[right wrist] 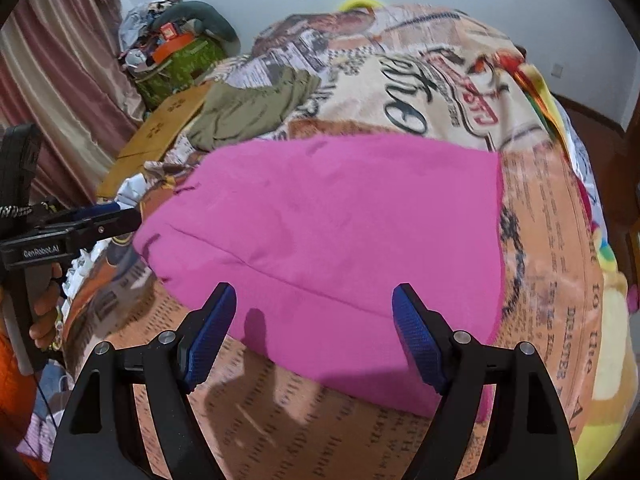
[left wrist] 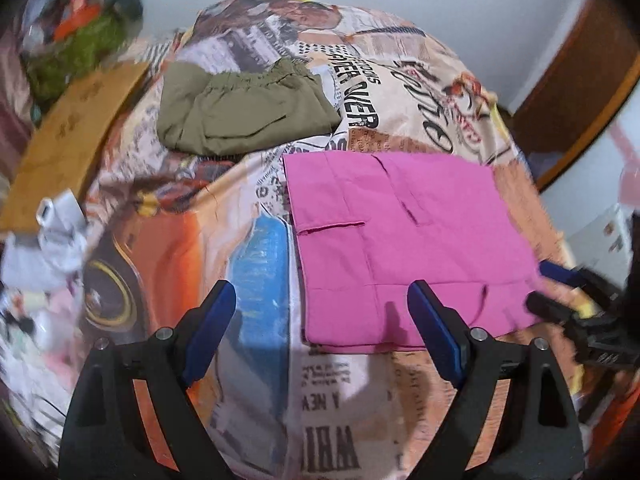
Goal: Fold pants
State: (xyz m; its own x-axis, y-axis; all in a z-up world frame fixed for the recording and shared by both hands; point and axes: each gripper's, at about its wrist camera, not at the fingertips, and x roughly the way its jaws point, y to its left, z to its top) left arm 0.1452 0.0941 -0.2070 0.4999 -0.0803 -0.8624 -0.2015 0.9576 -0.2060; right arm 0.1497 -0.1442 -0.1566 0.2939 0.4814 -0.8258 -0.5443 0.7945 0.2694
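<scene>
Pink pants [left wrist: 404,236] lie folded flat on printed bedspread [left wrist: 248,264]. Left gripper [left wrist: 322,312] and right gripper [right wrist: 314,316] both spread wide, holding nothing. Olive garment [left wrist: 244,110] beyond, apparently also folded.

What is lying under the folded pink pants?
The pink pants lie flat on the printed bedspread, which shows on every side. The print beneath them is covered, and nothing else pokes out from under them.

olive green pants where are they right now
The olive green pants lie bunched on the printed bedspread at the far side, beyond the pink pants and beside the cardboard sheet; in the right wrist view they sit upper left.
</scene>
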